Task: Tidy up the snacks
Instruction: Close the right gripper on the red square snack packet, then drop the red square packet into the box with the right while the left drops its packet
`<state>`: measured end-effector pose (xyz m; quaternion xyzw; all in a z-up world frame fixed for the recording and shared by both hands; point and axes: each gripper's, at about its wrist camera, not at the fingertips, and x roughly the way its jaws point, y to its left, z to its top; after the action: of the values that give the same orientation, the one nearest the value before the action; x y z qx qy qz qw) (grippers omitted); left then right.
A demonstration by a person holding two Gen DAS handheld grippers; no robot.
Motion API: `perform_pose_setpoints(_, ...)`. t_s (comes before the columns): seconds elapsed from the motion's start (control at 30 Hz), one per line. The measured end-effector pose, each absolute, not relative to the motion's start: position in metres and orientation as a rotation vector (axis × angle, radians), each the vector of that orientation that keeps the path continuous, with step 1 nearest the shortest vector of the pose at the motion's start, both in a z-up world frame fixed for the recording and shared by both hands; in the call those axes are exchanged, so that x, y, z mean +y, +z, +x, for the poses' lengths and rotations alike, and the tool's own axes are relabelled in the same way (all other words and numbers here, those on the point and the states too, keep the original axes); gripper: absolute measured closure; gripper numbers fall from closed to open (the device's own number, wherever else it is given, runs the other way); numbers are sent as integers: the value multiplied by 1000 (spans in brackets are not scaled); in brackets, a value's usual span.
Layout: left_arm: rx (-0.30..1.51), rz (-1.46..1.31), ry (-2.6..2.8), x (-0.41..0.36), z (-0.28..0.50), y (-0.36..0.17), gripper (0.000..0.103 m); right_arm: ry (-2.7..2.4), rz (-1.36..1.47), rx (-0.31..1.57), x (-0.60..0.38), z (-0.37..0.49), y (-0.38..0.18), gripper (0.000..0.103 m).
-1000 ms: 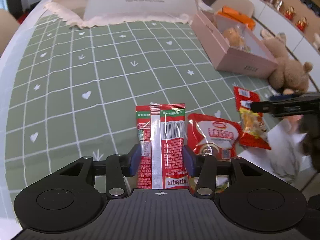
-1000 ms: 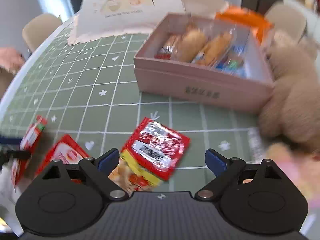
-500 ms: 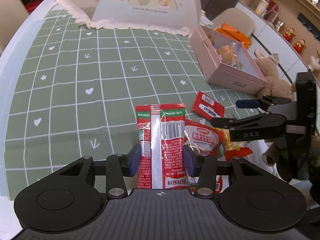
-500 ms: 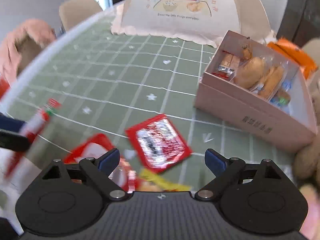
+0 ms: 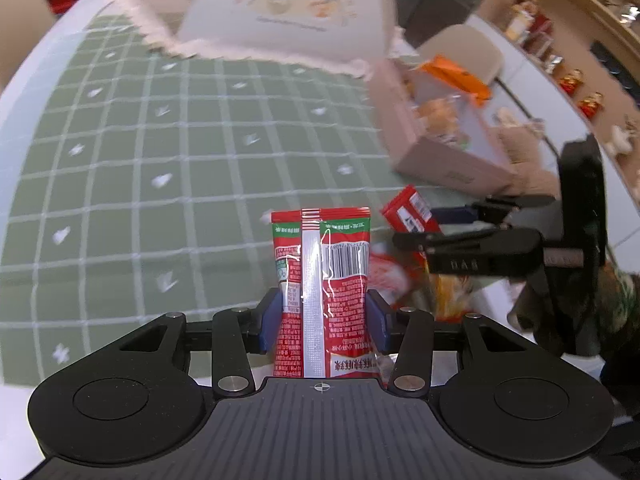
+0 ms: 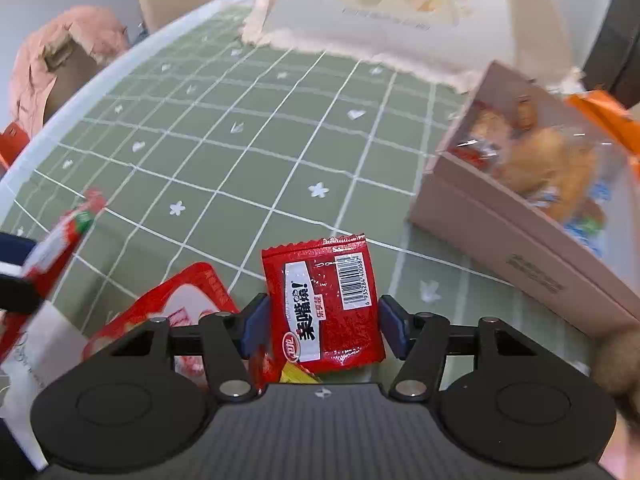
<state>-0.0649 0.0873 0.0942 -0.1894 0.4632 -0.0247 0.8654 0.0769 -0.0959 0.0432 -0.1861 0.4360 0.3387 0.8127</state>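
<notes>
Two wrist views, snack sorting. The green checked tablecloth (image 6: 248, 128) carried everything; I treated it as the staging surface. At one o'clock in the left view stood the pink box (image 5: 448, 160), open-topped and already stocked with wrapped snacks, which I judged to be the destination; in the right view it sat at two o'clock (image 6: 520, 240). The loose pile (image 6: 188, 300) of red and yellow packets lay at nine o'clock of the right claw, near the table edge. My left gripper (image 5: 322, 320) was clenched on a tall red sachet (image 5: 320, 272), held upright by its lower half so the barcode end stood free for dropping into the box. My right gripper (image 6: 323, 326) straddled a small red packet (image 6: 324, 304); the pads sat just beside its edges, and I could not tell whether they had bitten or merely bracketed it. In the left view that gripper (image 5: 416, 224) showed at three o'clock, low over the pile.
</notes>
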Motion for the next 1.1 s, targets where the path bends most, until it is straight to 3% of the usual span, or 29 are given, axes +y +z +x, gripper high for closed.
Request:
perform_pose_setpoints(0.3, 619, -375, -316, 60, 22, 231, 52, 521, -180, 768, -195, 64, 140, 45)
perform_pose_setpoints(0.43, 525, -360, -342, 34, 90, 261, 48, 437, -138, 697, -225, 57, 162, 44)
perform_pose_setpoints(0.53, 655, -378, -401, 9, 157, 239, 45, 393, -108, 689, -242, 54, 164, 44)
perform_pose_setpoints(0.67, 787, -404, -354, -9, 206, 159, 52, 348, -80, 711, -256, 56, 156, 44)
perform_pose_setpoints(0.83, 764, -539, -295, 21, 176, 134, 52, 339, -34, 713, -270, 65, 157, 44)
perform_pose_setpoints(1.0, 785, -449, -209, 52, 124, 134, 52, 437, 60, 606, -260, 112, 214, 44)
perform_pose_setpoints(1.1, 786, -466, -187, 72, 95, 128, 52, 461, 81, 594, -239, 162, 245, 34)
